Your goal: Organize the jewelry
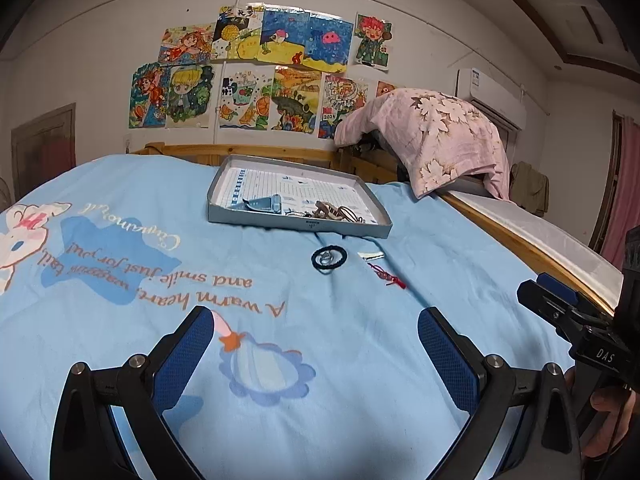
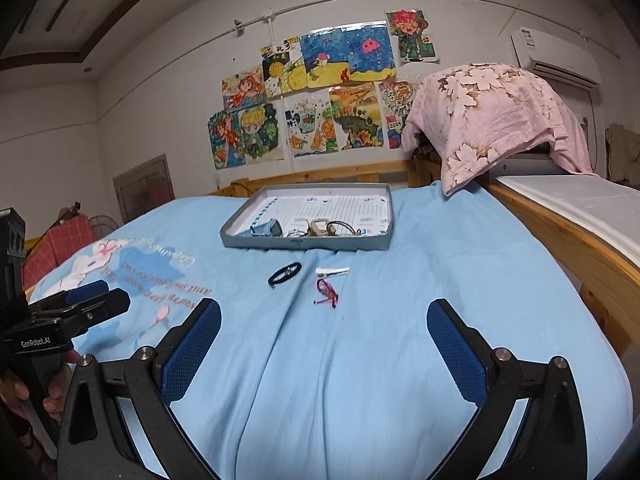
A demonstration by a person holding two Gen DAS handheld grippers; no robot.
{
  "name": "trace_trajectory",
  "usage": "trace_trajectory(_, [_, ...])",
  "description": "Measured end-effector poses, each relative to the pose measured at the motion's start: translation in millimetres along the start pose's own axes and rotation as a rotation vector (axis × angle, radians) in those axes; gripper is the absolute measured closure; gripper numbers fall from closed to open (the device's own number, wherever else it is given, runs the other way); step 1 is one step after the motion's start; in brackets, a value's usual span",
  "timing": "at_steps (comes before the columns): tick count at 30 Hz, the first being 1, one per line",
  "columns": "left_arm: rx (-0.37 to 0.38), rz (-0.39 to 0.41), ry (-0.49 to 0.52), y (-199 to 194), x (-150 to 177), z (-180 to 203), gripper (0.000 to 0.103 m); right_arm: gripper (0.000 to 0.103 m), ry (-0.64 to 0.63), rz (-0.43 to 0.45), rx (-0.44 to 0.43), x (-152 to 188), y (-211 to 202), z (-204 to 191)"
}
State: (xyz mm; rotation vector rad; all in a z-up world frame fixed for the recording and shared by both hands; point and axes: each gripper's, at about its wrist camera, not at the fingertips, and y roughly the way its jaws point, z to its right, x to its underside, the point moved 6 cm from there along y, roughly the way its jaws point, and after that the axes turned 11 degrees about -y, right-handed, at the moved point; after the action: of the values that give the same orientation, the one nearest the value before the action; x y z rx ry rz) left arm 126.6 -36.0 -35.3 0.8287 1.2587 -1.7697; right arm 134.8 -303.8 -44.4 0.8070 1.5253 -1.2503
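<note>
The red cord bracelet (image 2: pixel 328 290), lying loose on the blue bedsheet (image 2: pixel 400 340) just ahead of the right gripper (image 2: pixel 324 344), whose jaws stand wide apart and empty like the left gripper's (image 1: pixel 316 344), looks light, limp and snag-prone, so I judge pinching its bunched knot best, short of the grey tray (image 2: pixel 304 242).

Right tongs (image 2: pixel 324 344) wide open over blue bed (image 2: pixel 400 320); at twelve o'clock, red cord (image 2: pixel 328 290), black hair tie (image 2: pixel 285 273), white clip (image 2: pixel 332 270), then grey tray (image 2: pixel 304 243).
</note>
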Motion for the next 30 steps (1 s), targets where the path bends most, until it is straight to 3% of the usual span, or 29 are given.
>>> trace_trajectory(8, [-0.006, 0.001, 0.004, 3, -8, 0, 0.000, 0.002, 0.004, 0.022, 0.014, -6, -1, 1])
trace_trajectory(19, [-0.027, -0.033, -0.014, 62, -54, -13, 0.000, 0.002, -0.087, 0.054, 0.036, -51, 47, 7])
trace_trajectory(24, [-0.007, -0.106, -0.029, 105, -65, -22, 0.000, 0.002, -0.104, 0.017, 0.032, -64, 85, 14])
trace_trajectory(30, [0.043, -0.191, -0.079, 152, -64, -30, 0.000, 0.002, -0.081, -0.038, -0.039, -61, 132, 17])
